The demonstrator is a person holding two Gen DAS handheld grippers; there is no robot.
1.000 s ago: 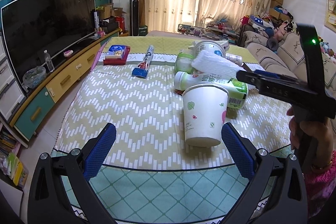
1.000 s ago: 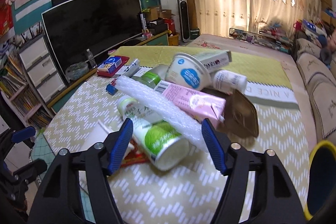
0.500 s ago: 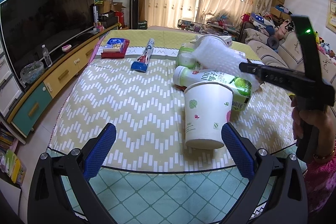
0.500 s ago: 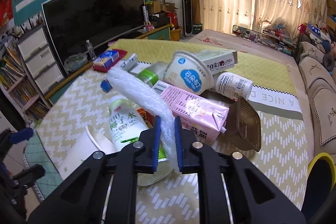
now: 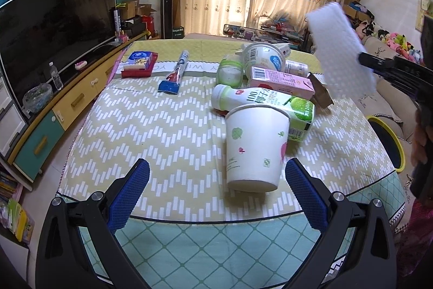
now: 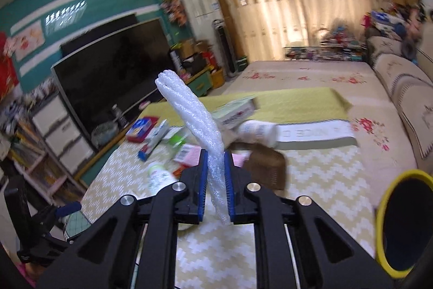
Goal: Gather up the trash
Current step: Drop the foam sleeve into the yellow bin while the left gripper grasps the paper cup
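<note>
My right gripper [image 6: 216, 180] is shut on a white bubble-wrap sheet [image 6: 194, 123], lifted above the table; the sheet [image 5: 341, 48] also shows in the left wrist view, sticking up from the right gripper [image 5: 364, 60]. A heap of trash lies on the zigzag tablecloth [image 5: 151, 126]: a white paper cup [image 5: 254, 148] on its side, a green-and-white drink bottle [image 5: 265, 102], a pink carton [image 5: 281, 80], a yoghurt tub [image 5: 263, 58] and a brown plastic tray [image 6: 266, 167]. My left gripper [image 5: 216, 191] is open near the table's front edge, just short of the cup.
A yellow-rimmed bin [image 6: 406, 224] stands at the table's right side. A blue-and-red box [image 5: 140, 62] and a long tube pack [image 5: 176, 72] lie at the far left. A television [image 5: 54, 26] on a low cabinet runs along the left; a sofa [image 6: 406, 99] is on the right.
The right gripper closed on the bubble-wrap sheet lying across the heap, then lifted it up and to the right, off the heap. The left gripper stayed where it was, open.
</note>
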